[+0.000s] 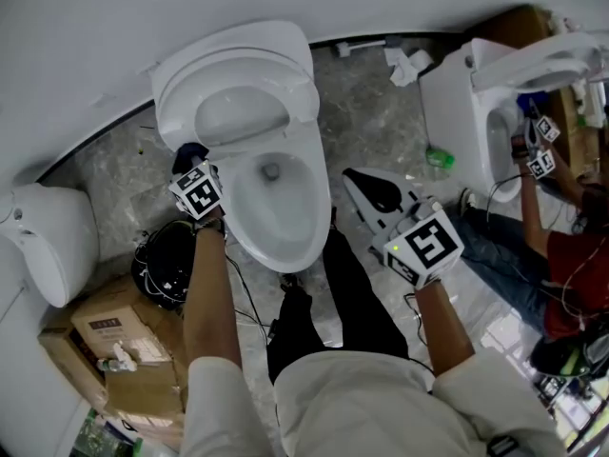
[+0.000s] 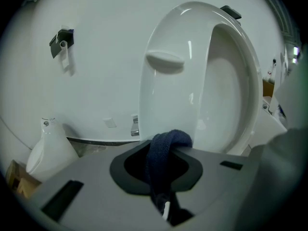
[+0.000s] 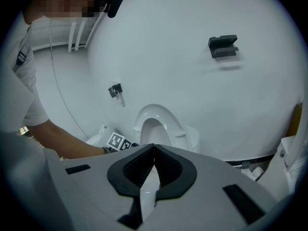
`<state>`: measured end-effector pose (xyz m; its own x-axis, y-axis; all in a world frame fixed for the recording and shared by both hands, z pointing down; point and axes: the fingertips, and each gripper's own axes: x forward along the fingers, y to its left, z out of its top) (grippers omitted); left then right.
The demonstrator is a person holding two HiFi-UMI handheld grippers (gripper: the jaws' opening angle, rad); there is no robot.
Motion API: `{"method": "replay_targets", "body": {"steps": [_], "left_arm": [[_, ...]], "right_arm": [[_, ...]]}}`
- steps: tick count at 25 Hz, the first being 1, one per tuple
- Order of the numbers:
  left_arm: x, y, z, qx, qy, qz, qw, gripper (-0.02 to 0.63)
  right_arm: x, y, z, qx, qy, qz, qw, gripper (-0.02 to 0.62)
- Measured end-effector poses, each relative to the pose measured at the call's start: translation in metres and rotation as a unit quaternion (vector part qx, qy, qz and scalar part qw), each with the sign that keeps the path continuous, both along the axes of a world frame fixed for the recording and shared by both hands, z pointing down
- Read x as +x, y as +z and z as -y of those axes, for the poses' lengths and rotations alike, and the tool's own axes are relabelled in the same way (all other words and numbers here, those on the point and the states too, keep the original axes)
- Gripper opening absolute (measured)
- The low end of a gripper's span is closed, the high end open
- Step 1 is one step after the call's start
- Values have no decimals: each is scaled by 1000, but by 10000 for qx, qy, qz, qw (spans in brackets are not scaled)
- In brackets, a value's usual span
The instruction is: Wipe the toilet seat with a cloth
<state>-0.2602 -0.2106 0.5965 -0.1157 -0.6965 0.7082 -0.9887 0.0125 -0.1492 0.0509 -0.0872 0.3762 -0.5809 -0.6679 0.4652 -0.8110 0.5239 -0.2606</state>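
Beside the toilet bowl (image 1: 312, 236), left gripper (image 2: 159, 150) pinches a blue cloth (image 1: 190, 152).

Cardboard box (image 1: 114, 336) lower left; 2nd toilet (image 1: 461, 103) right; person (image 1: 571, 265) beside it.

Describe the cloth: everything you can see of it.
The cloth is dark blue, with a soft knitted look. It is bunched into a thick fold, pinched between the jaws of the left tongs, its looped end poking out ahead. It sits close beside the toilet bowl's rim; contact cannot be told.
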Motion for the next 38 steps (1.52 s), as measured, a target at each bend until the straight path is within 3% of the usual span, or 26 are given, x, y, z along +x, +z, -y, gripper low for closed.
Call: {"method": "replay_targets", "body": {"steps": [17, 26, 31, 38], "left_arm": [[12, -88, 26, 1075, 206, -102, 9939, 32], [8, -105, 23, 1119, 235, 59, 9934, 32], [14, -133, 28, 1547, 522, 265, 9862, 32], [22, -135, 39, 1451, 551, 348, 9873, 32]], "right_arm": [[-10, -26, 7, 105, -67, -61, 9999, 28], [-19, -41, 10, 212, -191, -14, 9996, 28], [-24, -44, 13, 231, -238, 13, 9994, 28], [-29, -45, 11, 246, -250, 87, 9993, 28]]}}
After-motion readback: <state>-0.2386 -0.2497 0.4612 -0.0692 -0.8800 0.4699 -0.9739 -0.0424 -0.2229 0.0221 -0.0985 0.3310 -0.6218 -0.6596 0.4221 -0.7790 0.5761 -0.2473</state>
